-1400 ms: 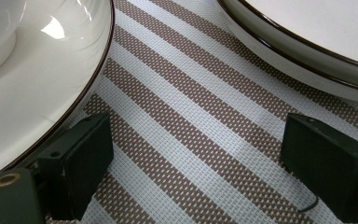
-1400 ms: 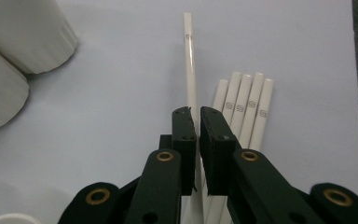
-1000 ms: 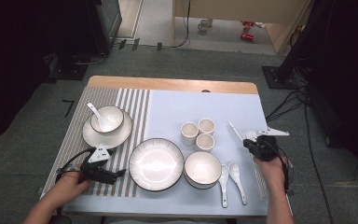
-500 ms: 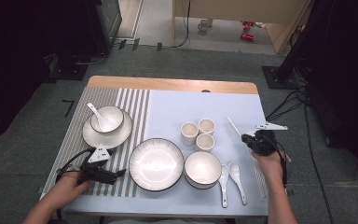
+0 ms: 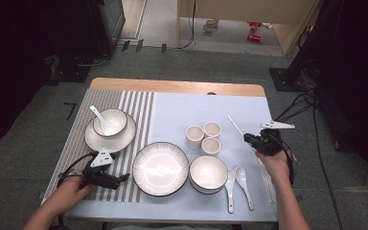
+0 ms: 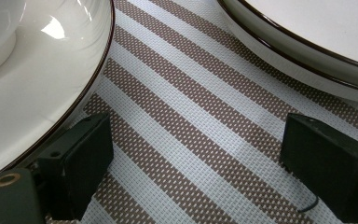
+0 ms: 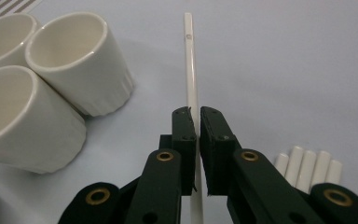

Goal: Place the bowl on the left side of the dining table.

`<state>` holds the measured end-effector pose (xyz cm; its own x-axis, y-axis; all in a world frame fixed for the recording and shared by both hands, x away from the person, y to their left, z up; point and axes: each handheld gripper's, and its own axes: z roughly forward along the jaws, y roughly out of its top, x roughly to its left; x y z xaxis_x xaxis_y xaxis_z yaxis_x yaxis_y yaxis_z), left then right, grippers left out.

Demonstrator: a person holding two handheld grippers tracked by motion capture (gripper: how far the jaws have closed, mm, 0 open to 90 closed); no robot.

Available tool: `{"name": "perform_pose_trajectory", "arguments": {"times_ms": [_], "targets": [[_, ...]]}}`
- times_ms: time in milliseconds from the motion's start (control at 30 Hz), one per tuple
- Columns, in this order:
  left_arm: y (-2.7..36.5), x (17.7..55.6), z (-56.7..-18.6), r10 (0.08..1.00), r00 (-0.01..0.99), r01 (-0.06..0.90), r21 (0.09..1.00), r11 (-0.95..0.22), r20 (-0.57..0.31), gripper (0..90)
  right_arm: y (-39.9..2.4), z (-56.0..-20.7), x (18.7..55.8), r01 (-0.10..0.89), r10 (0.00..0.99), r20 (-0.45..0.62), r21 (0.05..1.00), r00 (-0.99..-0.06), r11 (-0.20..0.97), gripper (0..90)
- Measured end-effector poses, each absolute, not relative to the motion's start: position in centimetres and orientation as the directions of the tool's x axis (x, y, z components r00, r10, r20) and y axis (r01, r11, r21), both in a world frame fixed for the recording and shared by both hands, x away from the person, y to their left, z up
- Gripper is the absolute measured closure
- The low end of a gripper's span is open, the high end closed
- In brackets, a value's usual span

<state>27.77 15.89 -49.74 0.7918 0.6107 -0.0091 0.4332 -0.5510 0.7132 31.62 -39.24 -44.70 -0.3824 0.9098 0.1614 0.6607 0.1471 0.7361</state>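
The table carries a striped mat at the left and a pale blue sheet with the dishes: a large plate, a bowl, three cups and two spoons. Compared with one second ago, the right gripper is a little higher and farther from the person, and the white chopstick which it holds has come along with it. It means that the chopstick is already picked from the row of chopsticks at the right edge and is now on its way to a new place.

In the right gripper view the jaws are closed tightly on the chopstick, near its middle. Its long axis runs straight along the jaws; in the high view the free end points away from the person and slightly to the left, beside the cups, above the blue sheet.

The left gripper rests on the striped mat, jaws wide apart and empty, between the saucer and the large plate.
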Motion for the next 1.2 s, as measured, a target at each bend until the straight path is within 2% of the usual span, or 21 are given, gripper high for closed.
{"name": "perform_pose_trajectory", "arguments": {"times_ms": [433, 1200], "targets": [[15.9, 27.8, -49.7, 0.611, 0.792, 0.433, 0.714, -0.551, -0.010, 9.4, -37.1, -42.2, 32.1, 0.625, 0.867, 0.191, 0.763, -0.461, 0.164, 85.1], [16.0, 27.8, -49.7, 0.611, 0.791, 0.437, 0.716, -0.545, -0.019, 9.5, -31.2, -39.3, 32.8, 0.554, 0.751, 0.150, 0.768, -0.643, 0.322, 85.1]]}}
